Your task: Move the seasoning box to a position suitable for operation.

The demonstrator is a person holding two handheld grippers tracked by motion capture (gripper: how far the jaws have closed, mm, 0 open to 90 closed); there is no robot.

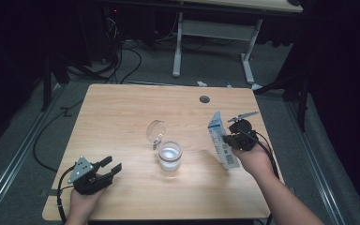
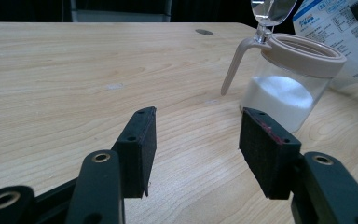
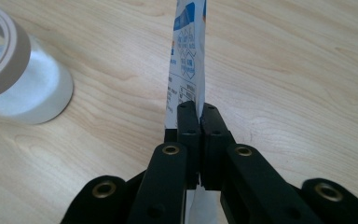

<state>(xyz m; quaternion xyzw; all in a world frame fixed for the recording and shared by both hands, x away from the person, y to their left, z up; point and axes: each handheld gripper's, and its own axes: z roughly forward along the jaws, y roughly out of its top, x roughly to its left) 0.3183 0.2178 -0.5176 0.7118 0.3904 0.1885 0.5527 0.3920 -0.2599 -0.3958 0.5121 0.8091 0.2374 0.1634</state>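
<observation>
right gripper (image 1: 226, 137) clamped on the packet (image 1: 219, 136) — left gripper (image 1: 112, 165) jaws apart, empty.

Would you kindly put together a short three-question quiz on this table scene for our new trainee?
1. True or false: the right hand-held gripper is shut on the packet.
2. The jar's lid is: A) flipped open, B) closed, C) lying on the floor.
3. Fill in: the left hand-held gripper is open and holds ____.

Key:
1. True; the jaws pinch the packet's thin edge.
2. A; the lid stands up from the rim, and white powder shows inside.
3. Nothing; its jaws stand apart over the bare table, with the jar farther off.
</observation>
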